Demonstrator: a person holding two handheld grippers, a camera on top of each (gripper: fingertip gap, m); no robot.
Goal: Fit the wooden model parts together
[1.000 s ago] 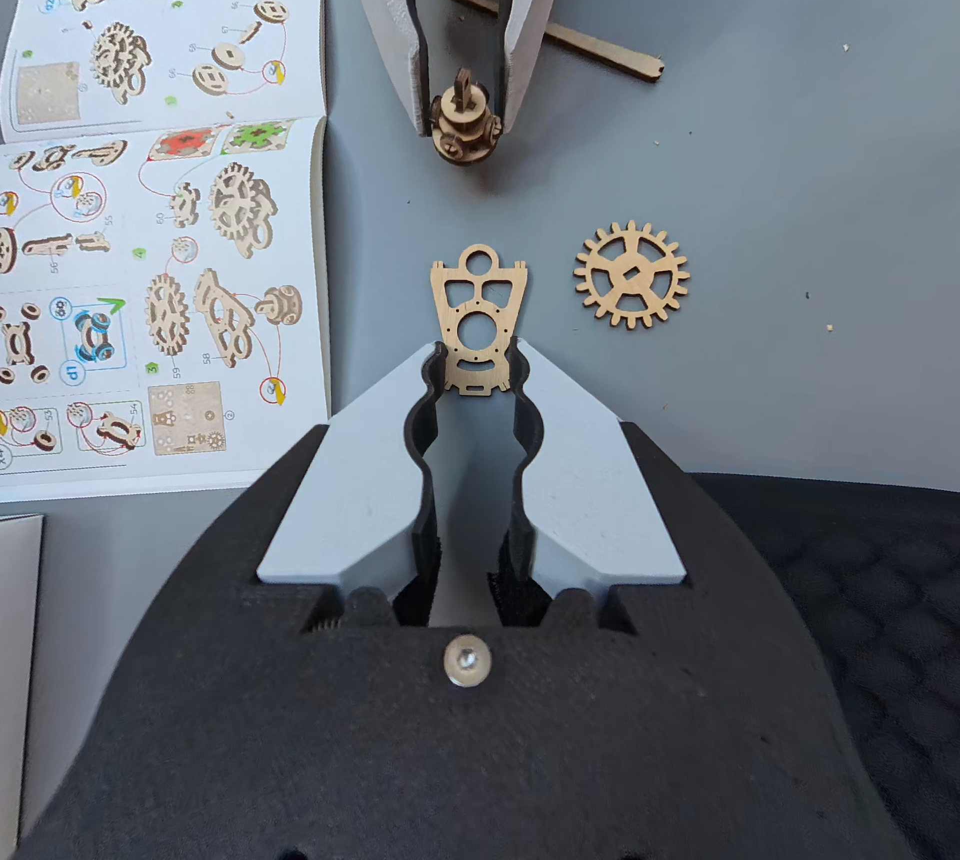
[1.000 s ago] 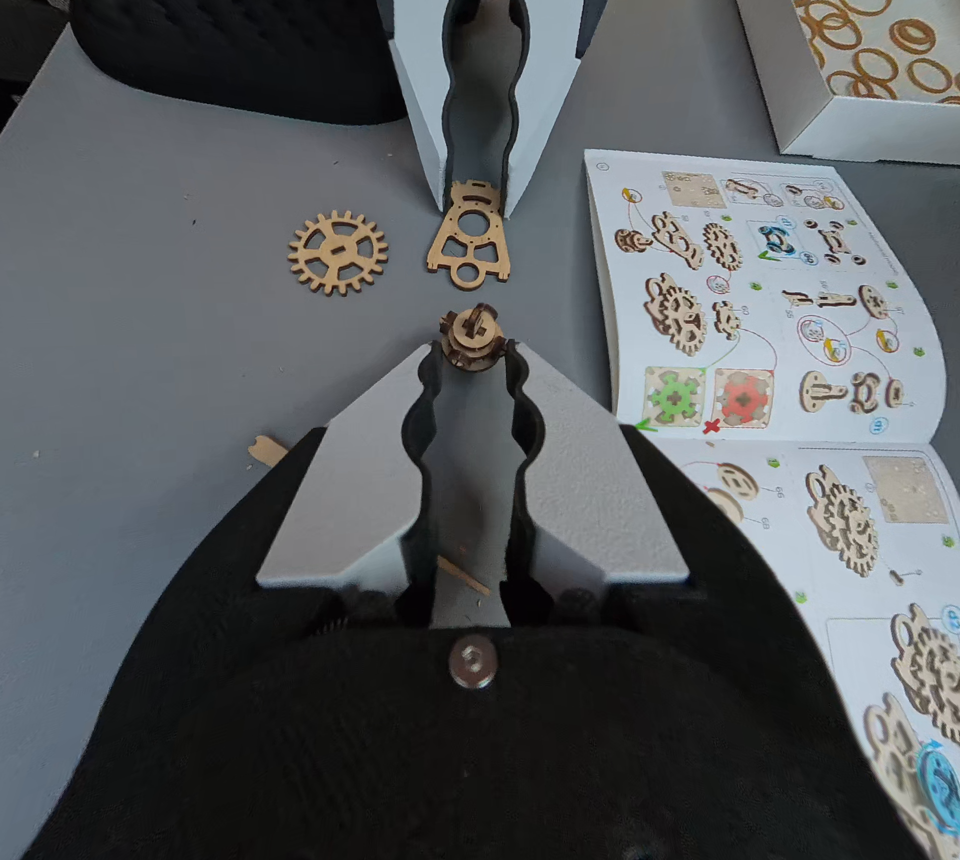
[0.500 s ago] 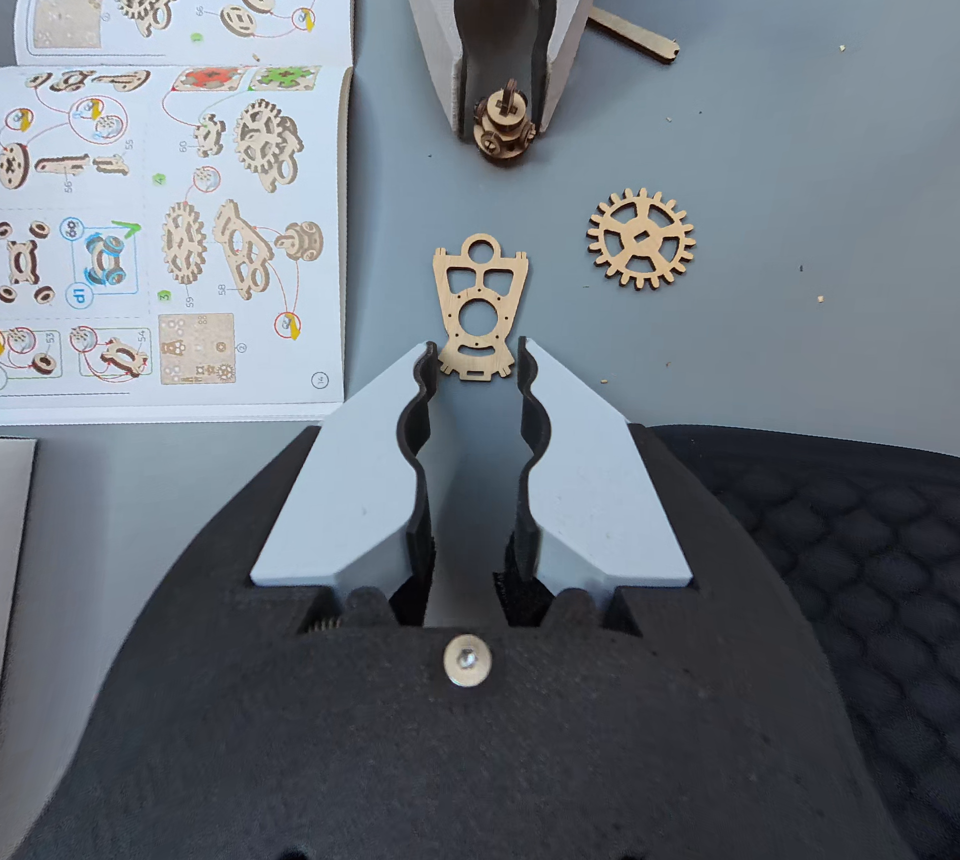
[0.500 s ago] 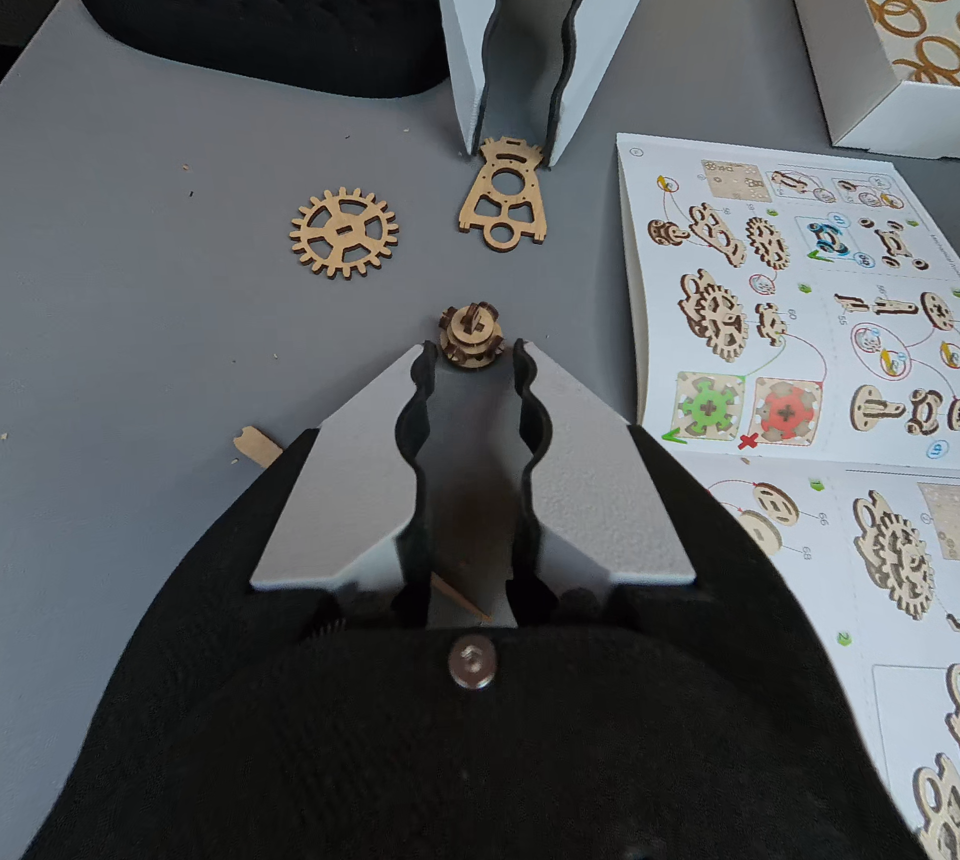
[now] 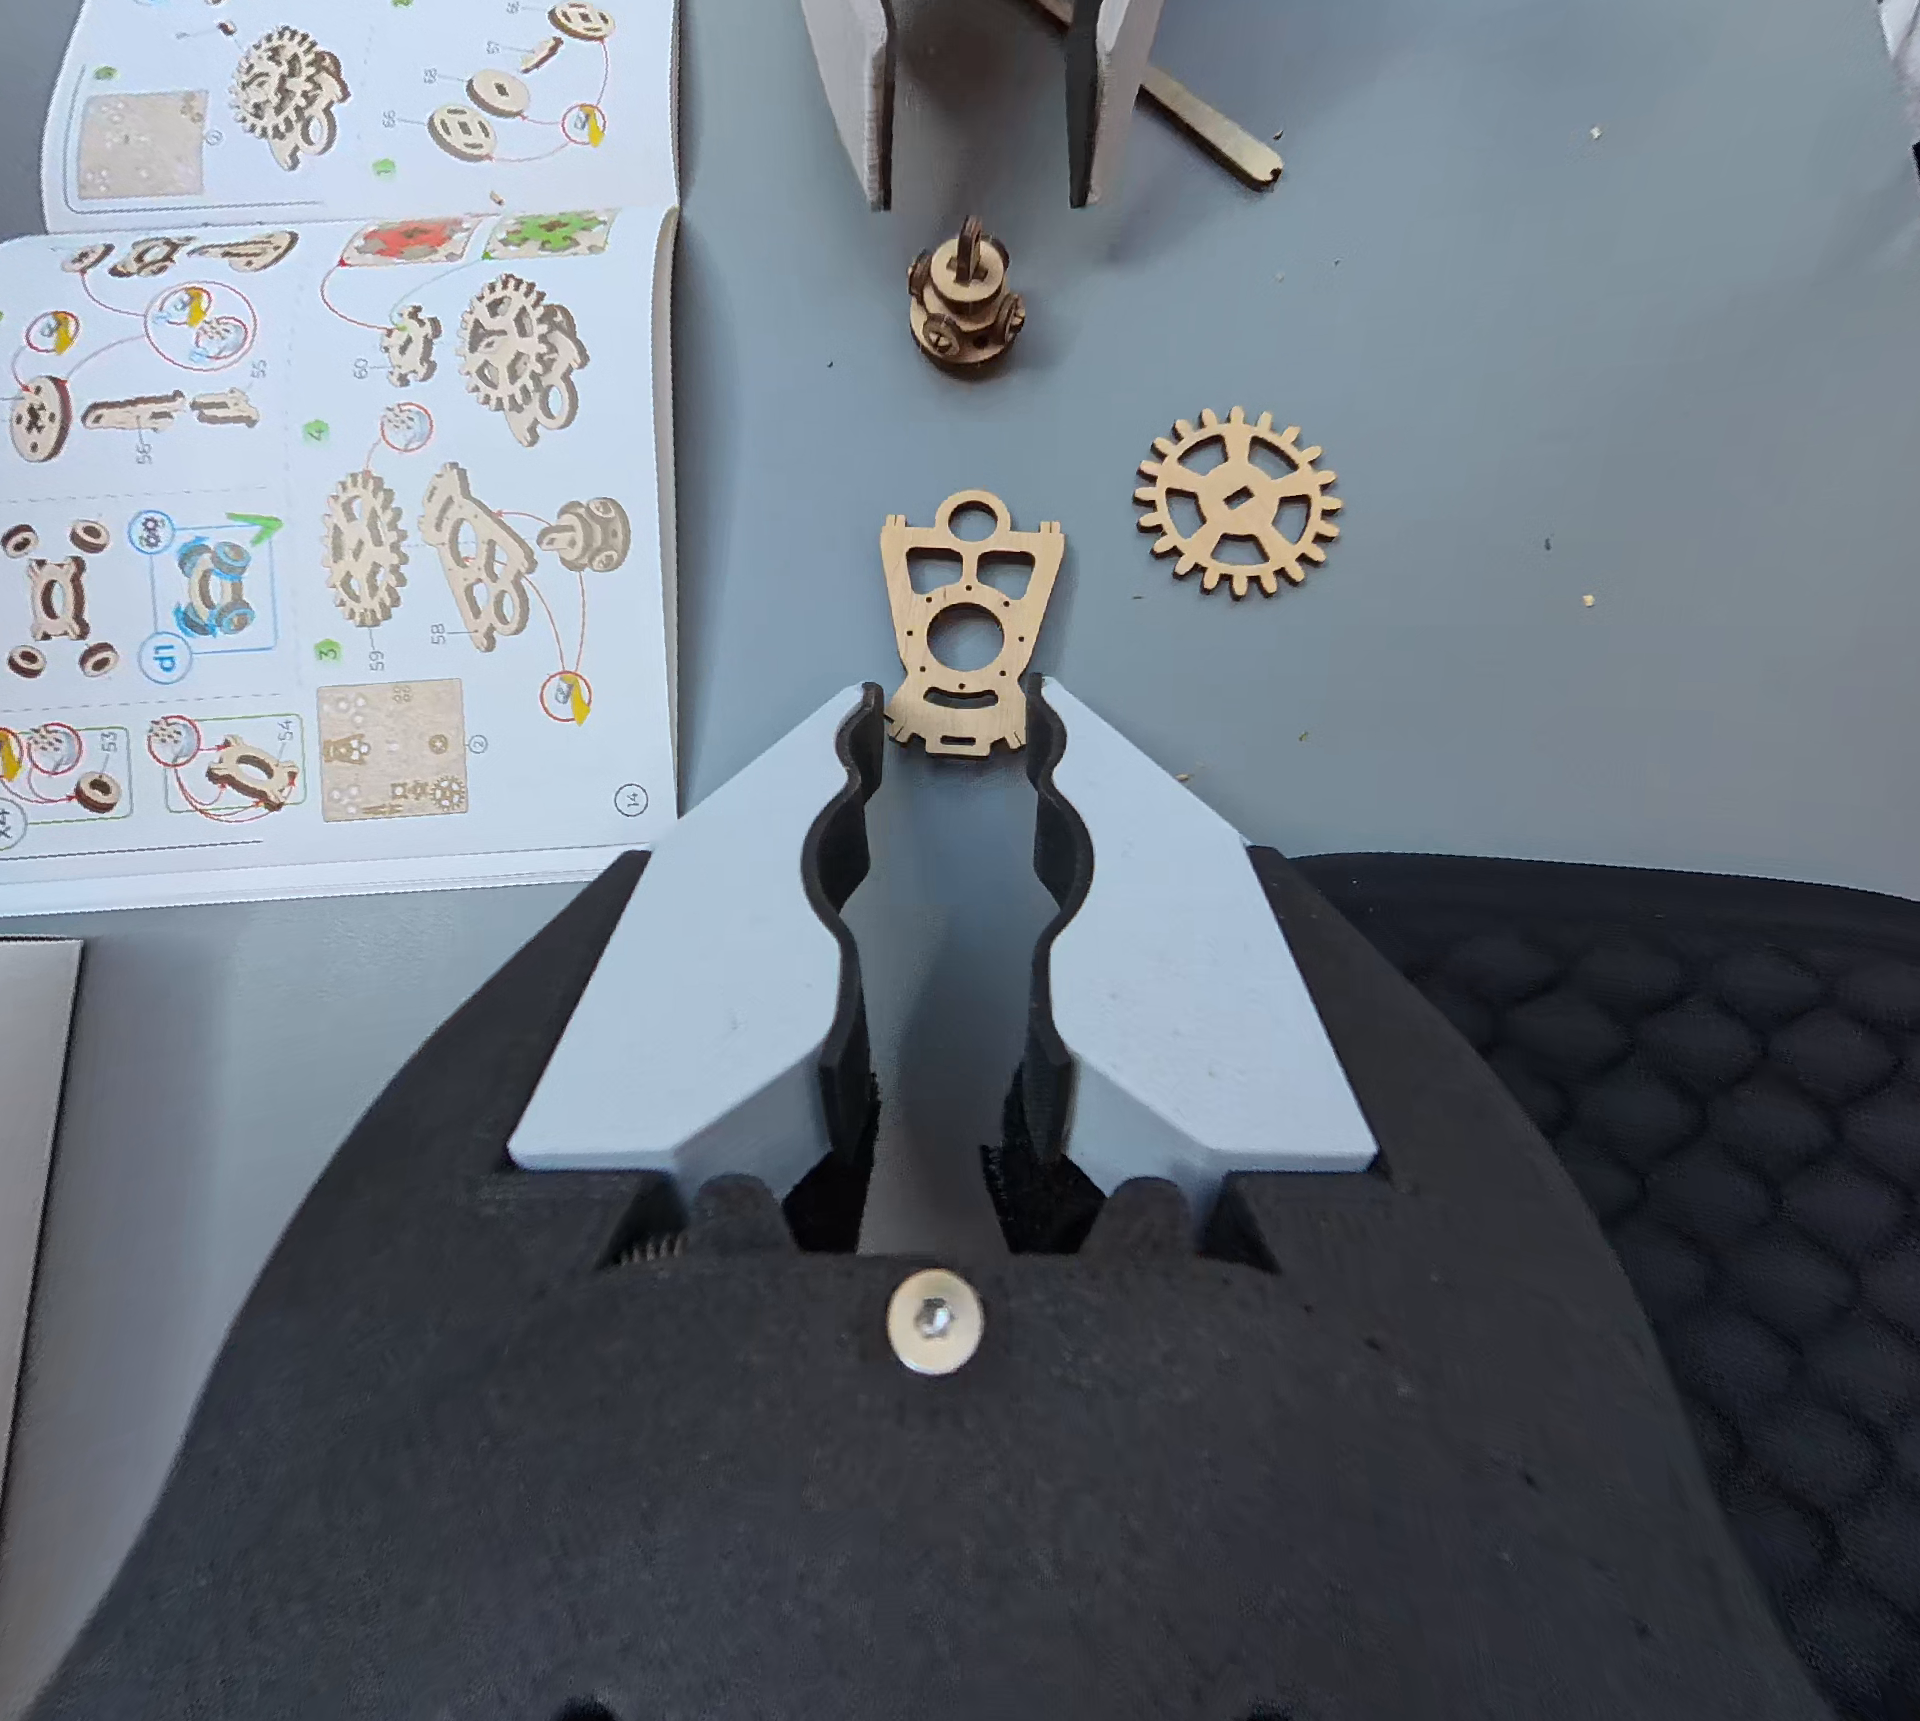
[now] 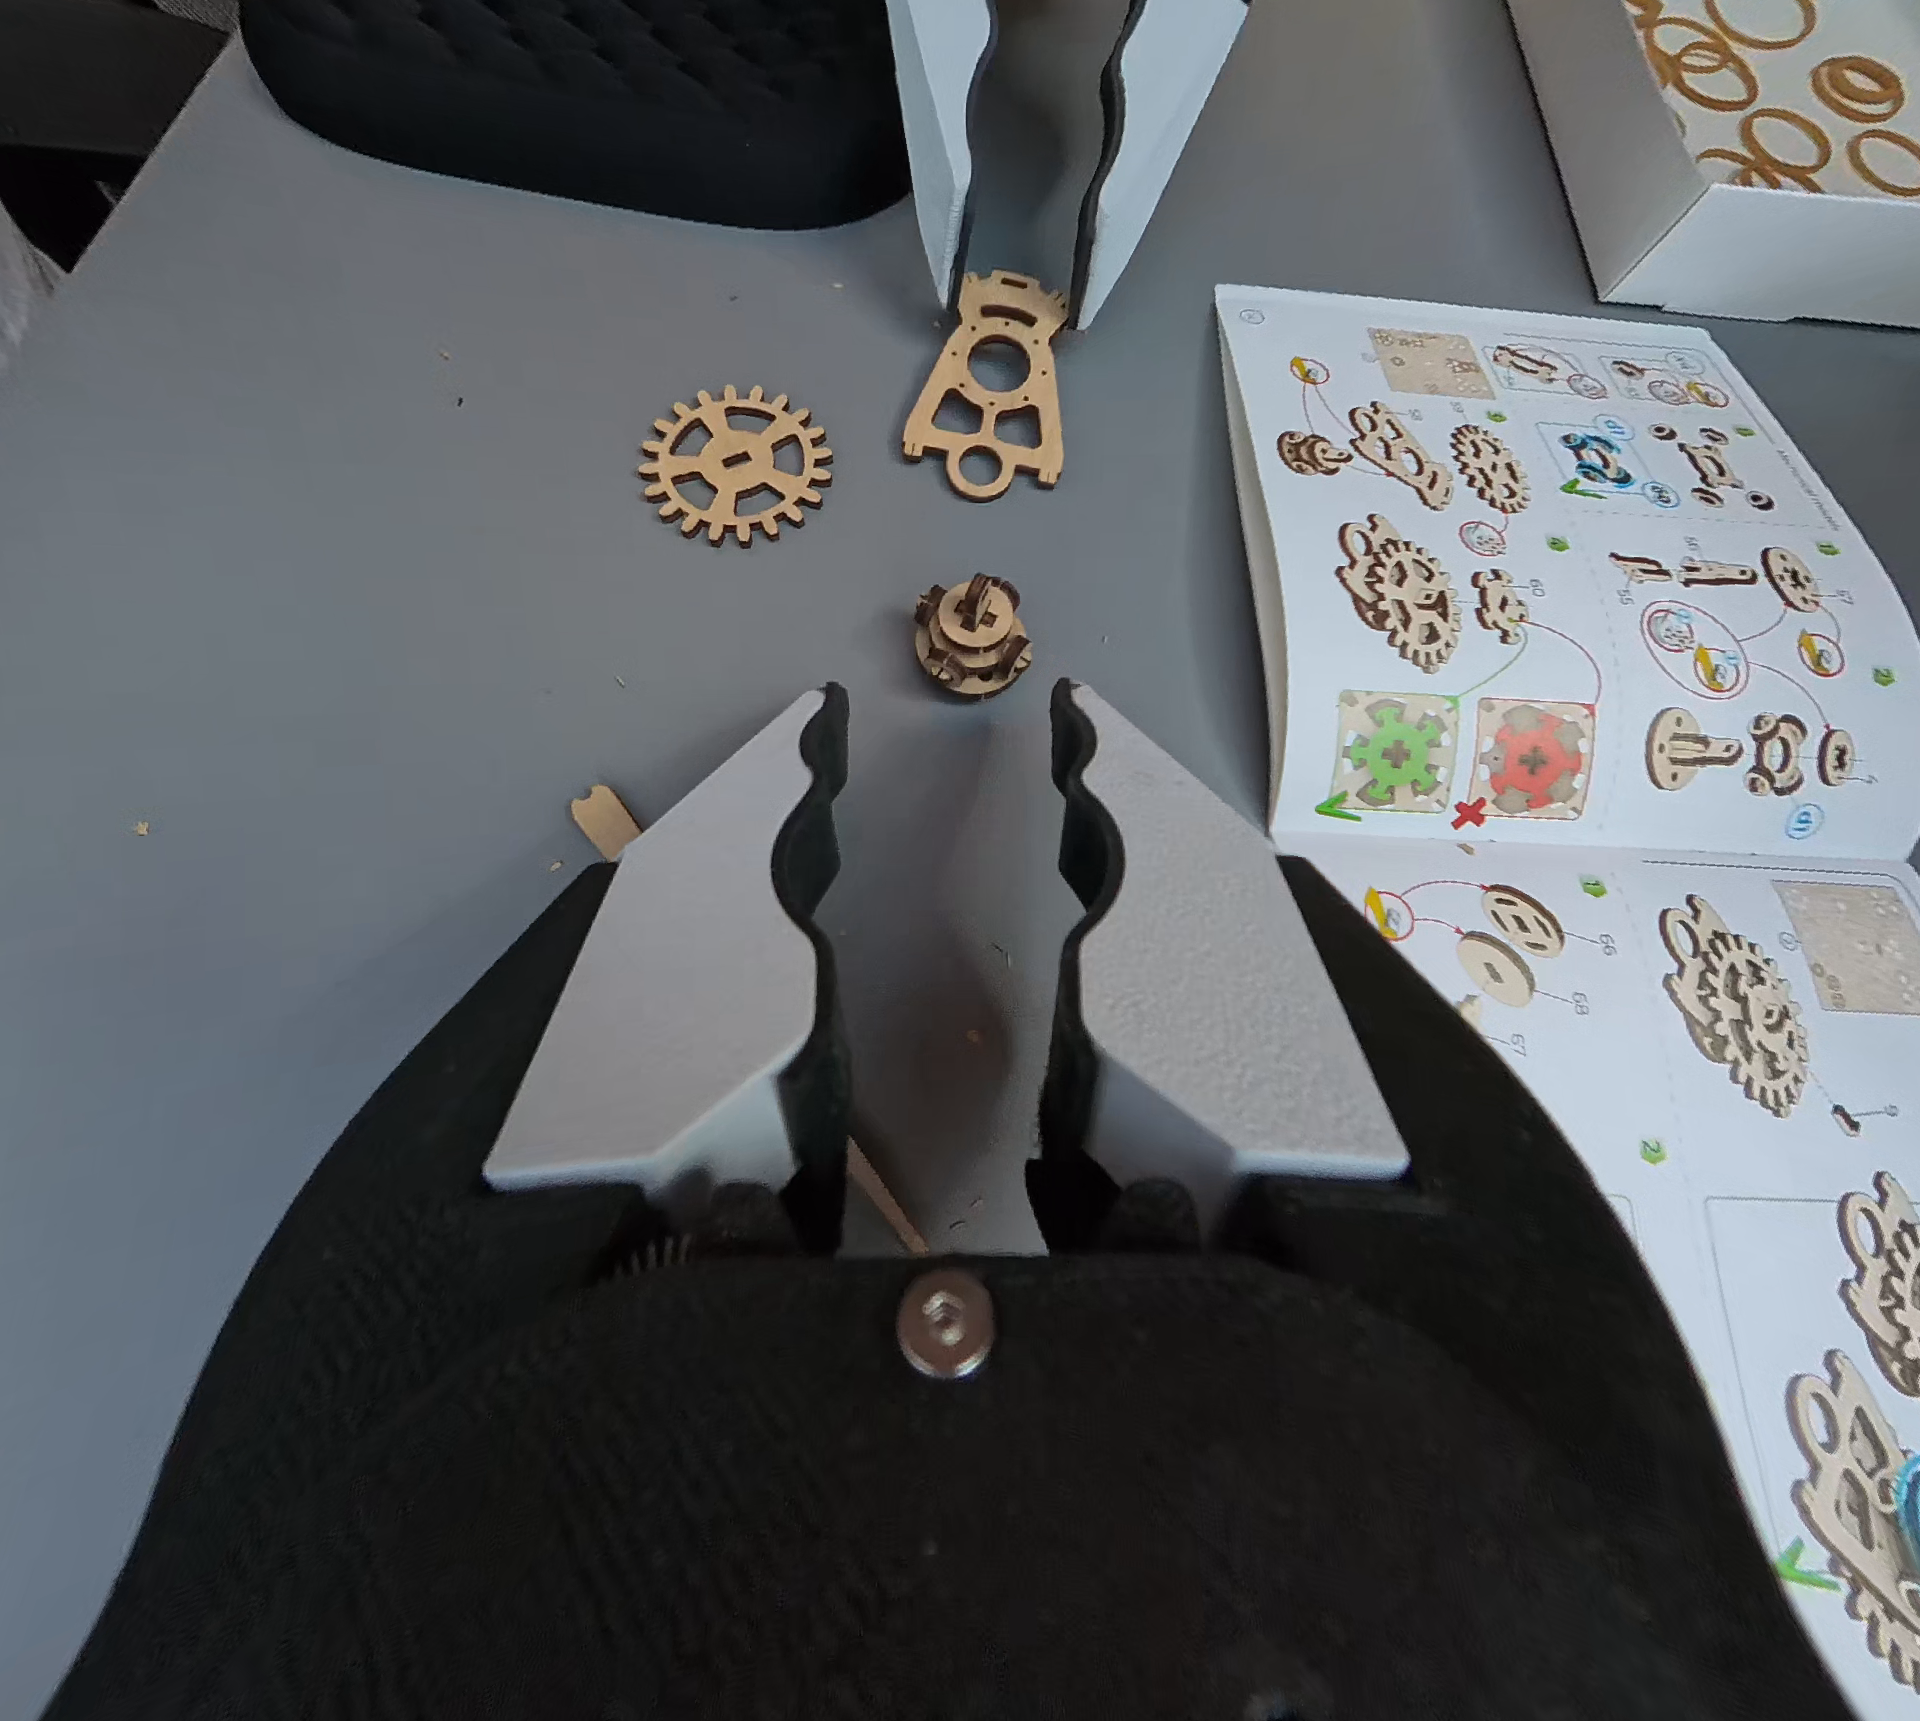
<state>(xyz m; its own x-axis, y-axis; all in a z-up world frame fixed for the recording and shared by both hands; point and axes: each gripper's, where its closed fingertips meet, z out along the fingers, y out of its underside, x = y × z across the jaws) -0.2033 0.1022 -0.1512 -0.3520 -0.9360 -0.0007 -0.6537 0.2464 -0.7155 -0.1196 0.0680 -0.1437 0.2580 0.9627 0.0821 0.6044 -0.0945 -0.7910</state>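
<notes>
In the left wrist view, the left gripper point(image 5: 954, 703) has its jaws apart, the narrow end of the flat wooden plate point(image 5: 969, 622) lying on the grey table point(image 5: 1507, 424) between its 2 tips. At mid-frame in the right wrist view, the small round wooden hub point(image 6: 971, 637) stands just ahead of the right gripper point(image 6: 949, 697), whose jaws are spread and empty. The gear point(image 6: 736, 465) lies left of the plate, the booklet point(image 6: 1558, 591) at right.

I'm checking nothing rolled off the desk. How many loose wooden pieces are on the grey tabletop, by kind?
Toothed gear wheel: 1
Flat frame plate with holes: 1
Small dark assembled hub: 1
Thin flat stick: 1
Total: 4
</notes>
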